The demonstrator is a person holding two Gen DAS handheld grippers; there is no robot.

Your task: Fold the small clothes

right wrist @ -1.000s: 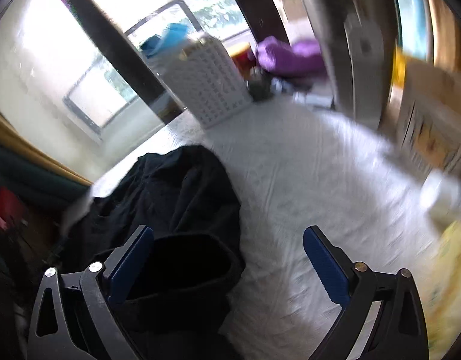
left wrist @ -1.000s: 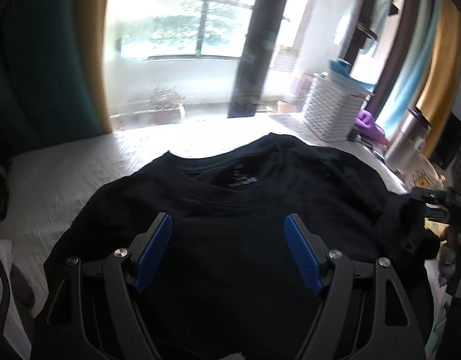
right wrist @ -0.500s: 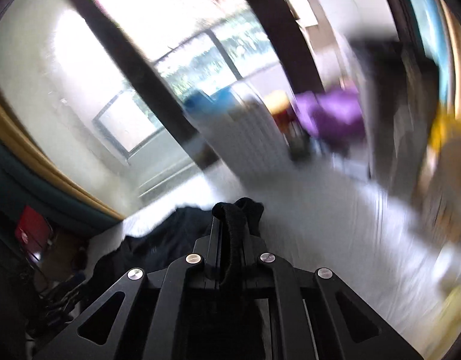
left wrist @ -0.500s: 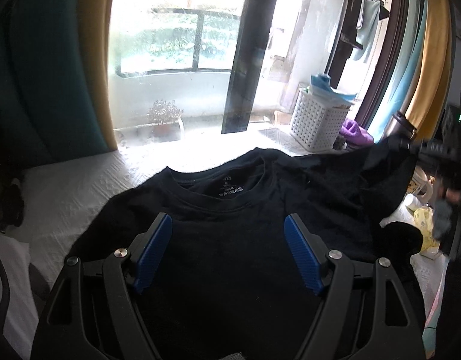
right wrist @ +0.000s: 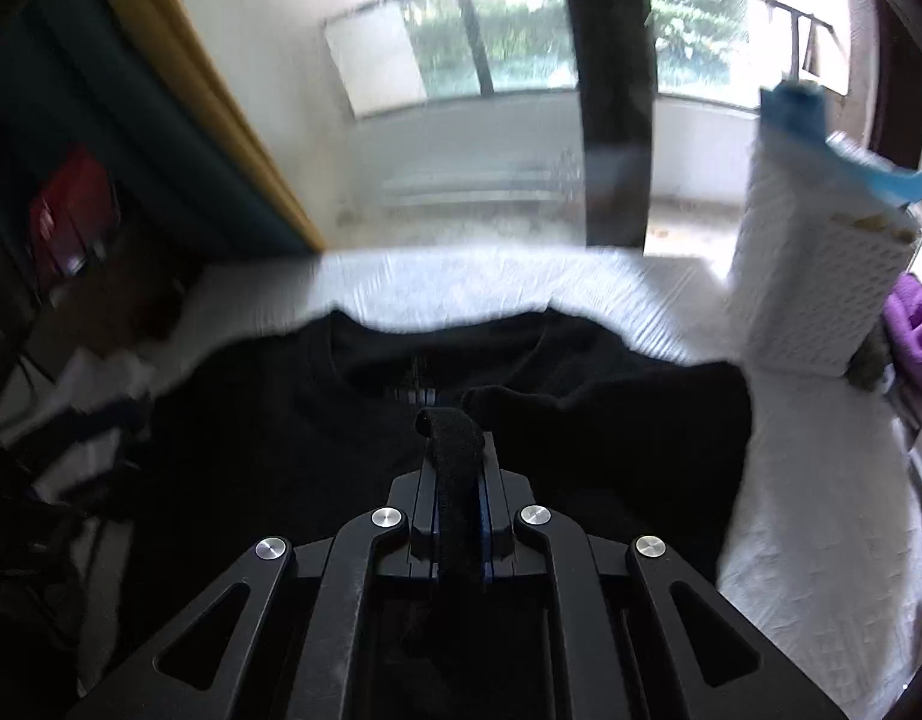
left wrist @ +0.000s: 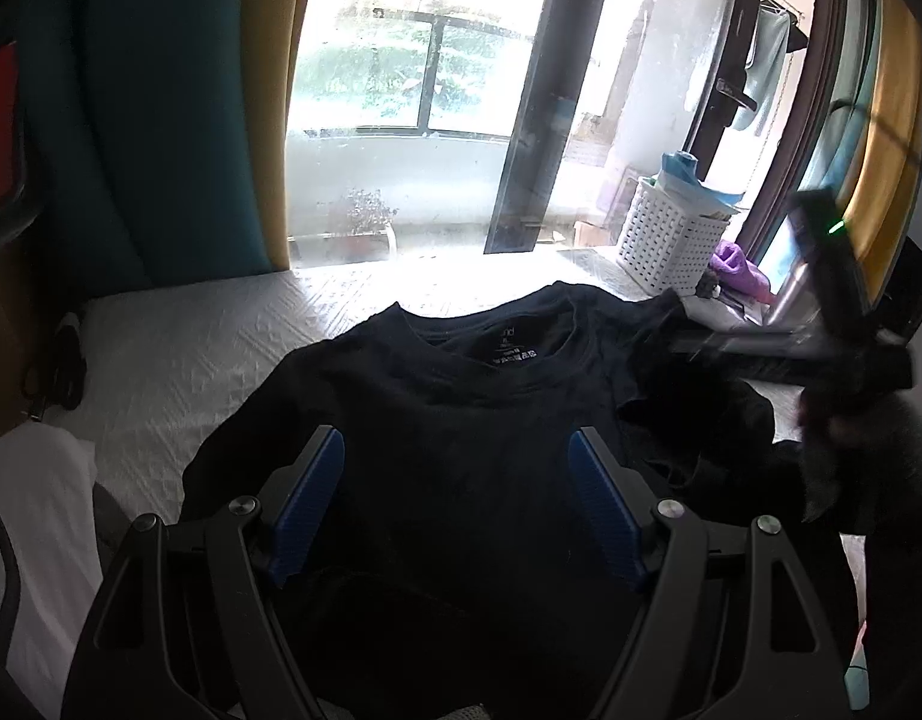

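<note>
My right gripper (right wrist: 455, 480) jaws pinch a fold of the black T-shirt's sleeve (right wrist: 610, 420), carrying it inward. My left gripper (left wrist: 455, 498) hovers spread above the black T-shirt (left wrist: 461, 420) on the white bed (left wrist: 191, 348). Folding has barely begun; everything else remains.

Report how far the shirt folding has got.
Done: black T-shirt lies spread on the white bed. In hand: right hand-held gripper is shut on its sleeve edge, carrying it over the body. Left hand-held gripper is open. Left: the remaining folds.
</note>
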